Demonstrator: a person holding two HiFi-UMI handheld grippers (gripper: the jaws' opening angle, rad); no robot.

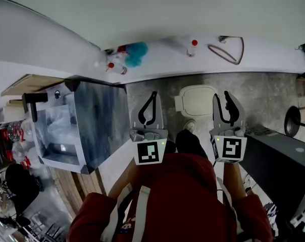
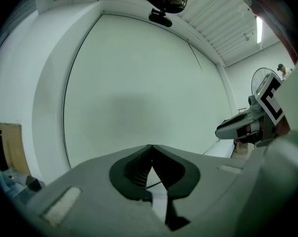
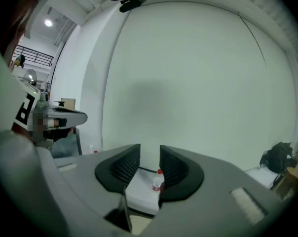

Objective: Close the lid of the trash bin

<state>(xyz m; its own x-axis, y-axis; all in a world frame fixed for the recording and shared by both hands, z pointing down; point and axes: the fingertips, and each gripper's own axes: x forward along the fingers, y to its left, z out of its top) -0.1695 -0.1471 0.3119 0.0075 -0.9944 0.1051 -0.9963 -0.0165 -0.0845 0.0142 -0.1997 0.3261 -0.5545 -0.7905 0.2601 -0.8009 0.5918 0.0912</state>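
The white trash bin [image 1: 197,101] stands on the grey floor below me, and from above its lid looks to lie flat on top. Both grippers are held up in front of the person, pointing at a white wall. My left gripper [image 1: 154,94] hangs left of the bin with its fingertips together and nothing between them; in the left gripper view [image 2: 150,147] the jaws meet at the tip. My right gripper [image 1: 222,96] hangs just right of the bin, open and empty; in the right gripper view [image 3: 149,150] there is a clear gap between the jaws.
A grey metal cabinet [image 1: 94,125] stands close on the left. A white ledge [image 1: 263,54] along the wall carries red-capped bottles [image 1: 192,47], a blue duster [image 1: 136,53] and a cable loop [image 1: 228,52]. A black case [image 1: 278,160] sits on the right. The person's shoe [image 1: 189,126] is near the bin.
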